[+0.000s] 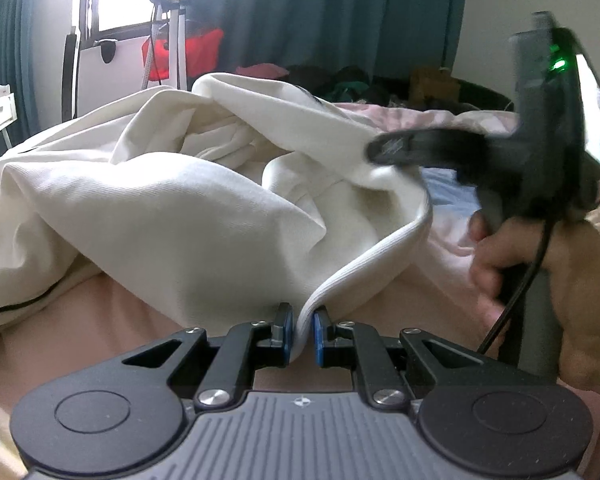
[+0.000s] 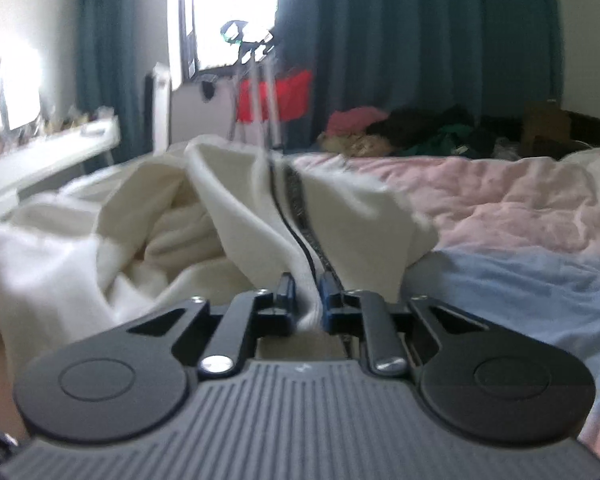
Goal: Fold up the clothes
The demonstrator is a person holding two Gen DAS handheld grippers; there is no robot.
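A cream white garment lies bunched on a pink bed cover. My left gripper is shut on the garment's ribbed hem edge, which runs up and right from the jaws. My right gripper is shut on the same garment beside its dark zipper. In the left wrist view the right gripper shows blurred at the right, held by a hand, pinching a fold of the cloth above the bed.
Pink and pale blue bedding spreads to the right. A pile of dark and pink clothes lies at the far edge before teal curtains. A white shelf, a stand and a red item stand by the window.
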